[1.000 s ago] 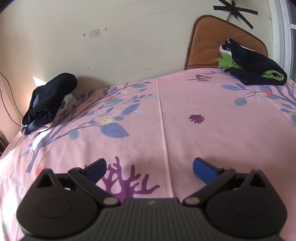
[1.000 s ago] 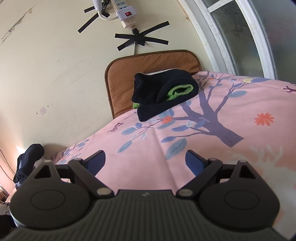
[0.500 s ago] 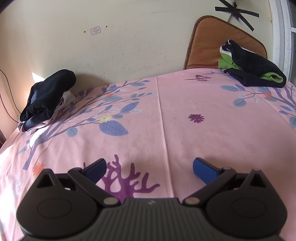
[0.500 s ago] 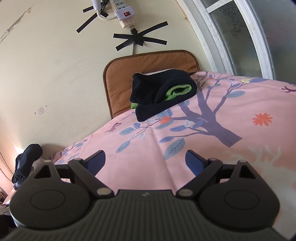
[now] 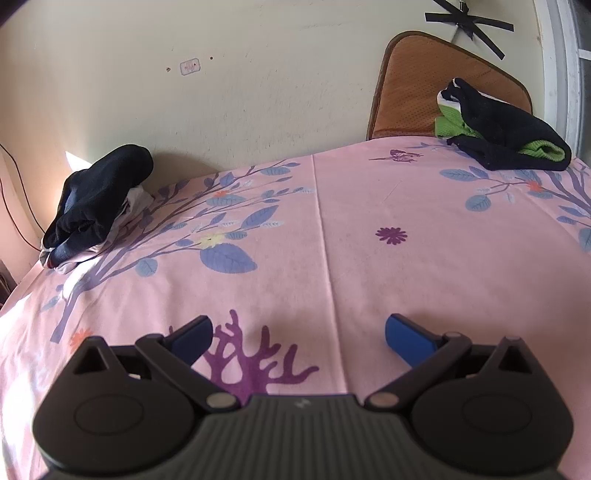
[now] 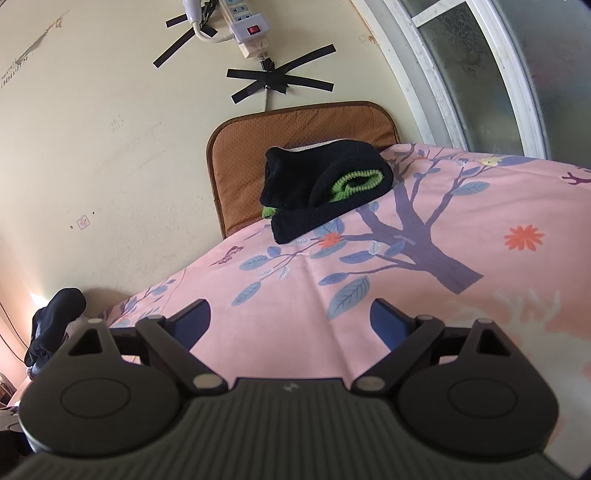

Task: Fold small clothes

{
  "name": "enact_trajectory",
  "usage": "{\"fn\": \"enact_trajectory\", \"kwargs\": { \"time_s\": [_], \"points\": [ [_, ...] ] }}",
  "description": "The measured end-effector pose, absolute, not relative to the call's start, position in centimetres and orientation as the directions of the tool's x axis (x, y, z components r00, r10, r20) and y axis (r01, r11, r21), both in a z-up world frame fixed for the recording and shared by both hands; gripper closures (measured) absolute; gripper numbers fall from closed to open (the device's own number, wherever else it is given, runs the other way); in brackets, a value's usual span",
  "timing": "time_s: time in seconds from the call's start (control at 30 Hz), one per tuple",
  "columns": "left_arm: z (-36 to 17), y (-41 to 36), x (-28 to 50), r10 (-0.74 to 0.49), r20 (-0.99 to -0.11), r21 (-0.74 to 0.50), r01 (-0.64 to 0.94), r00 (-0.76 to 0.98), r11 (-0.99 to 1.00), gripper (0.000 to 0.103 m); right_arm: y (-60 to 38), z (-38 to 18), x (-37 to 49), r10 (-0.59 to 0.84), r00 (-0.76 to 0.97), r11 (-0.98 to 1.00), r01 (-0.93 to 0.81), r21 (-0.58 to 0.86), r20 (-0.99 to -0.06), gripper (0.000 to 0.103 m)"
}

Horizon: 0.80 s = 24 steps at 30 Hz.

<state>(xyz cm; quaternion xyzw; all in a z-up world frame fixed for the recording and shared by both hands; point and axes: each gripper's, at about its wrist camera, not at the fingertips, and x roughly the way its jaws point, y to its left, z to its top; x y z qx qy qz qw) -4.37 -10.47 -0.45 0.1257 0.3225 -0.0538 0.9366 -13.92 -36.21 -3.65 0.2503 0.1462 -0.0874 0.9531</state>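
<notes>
A loose heap of black and white small clothes (image 5: 96, 201) lies at the far left of the pink flowered sheet (image 5: 332, 258), by the wall; it also shows in the right wrist view (image 6: 51, 325). A folded stack of black and green clothes (image 5: 506, 136) sits at the far right, also in the right wrist view (image 6: 325, 188). My left gripper (image 5: 299, 332) is open and empty above the sheet's middle front. My right gripper (image 6: 291, 317) is open and empty, well short of the folded stack.
A brown mesh cushion (image 6: 243, 166) leans on the wall behind the folded stack. A power strip (image 6: 243, 26) and black tape hang on the wall above. A window frame (image 6: 461, 74) bounds the right side. A thin cable (image 5: 18, 192) runs down at far left.
Both grippers have shifted only slightly; the left view has drifted a little so the clothes heap sits somewhat farther right. Both stay open and empty.
</notes>
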Motion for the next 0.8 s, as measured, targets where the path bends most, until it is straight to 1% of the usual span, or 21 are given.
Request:
{"fn": "enact_trajectory", "kwargs": {
  "time_s": [0.8],
  "points": [
    [-0.53,-10.76,-4.66,-0.005,-0.602,0.231,0.18,0.798,0.956,0.0,-36.21,-3.64,-14.01,-0.092,0.942,0.859,0.238,0.452,-0.322,0.008]
  ]
}}
